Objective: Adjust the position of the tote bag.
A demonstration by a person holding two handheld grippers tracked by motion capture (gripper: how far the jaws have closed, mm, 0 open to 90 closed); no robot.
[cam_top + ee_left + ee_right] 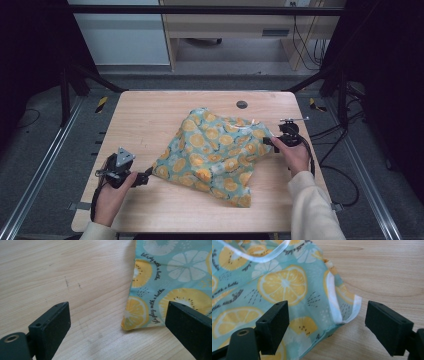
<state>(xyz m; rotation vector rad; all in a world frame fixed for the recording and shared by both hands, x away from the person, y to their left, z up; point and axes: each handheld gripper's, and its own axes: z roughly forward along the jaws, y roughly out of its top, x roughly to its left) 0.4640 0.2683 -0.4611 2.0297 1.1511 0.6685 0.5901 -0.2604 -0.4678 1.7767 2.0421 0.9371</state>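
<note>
Left hand [111, 196] lies low on the bench [150, 115] near its front left corner, with its forearm cut off by the bottom edge of the high view. The left tool [148, 175] points right toward the near-left corner of the fruit-print cloth [215, 152]. In the left gripper view its jaws stand wide apart with nothing gripped; the cloth's corner [130, 325] lies on the wood between them, nearer the right jaw, touching neither.

Right hand [295, 155], in a pale sleeve, reaches forward along the bench's right side. The right tool [267, 141] points left at the cloth's right edge. Its jaws are wide open and hold nothing; a white-hemmed fold [344, 310] sits between them, free of both pads.

The cloth lies crumpled at mid-bench, slightly right of centre. What lies beneath its folds is hidden. The printed script on it is too small to read fully.
</note>
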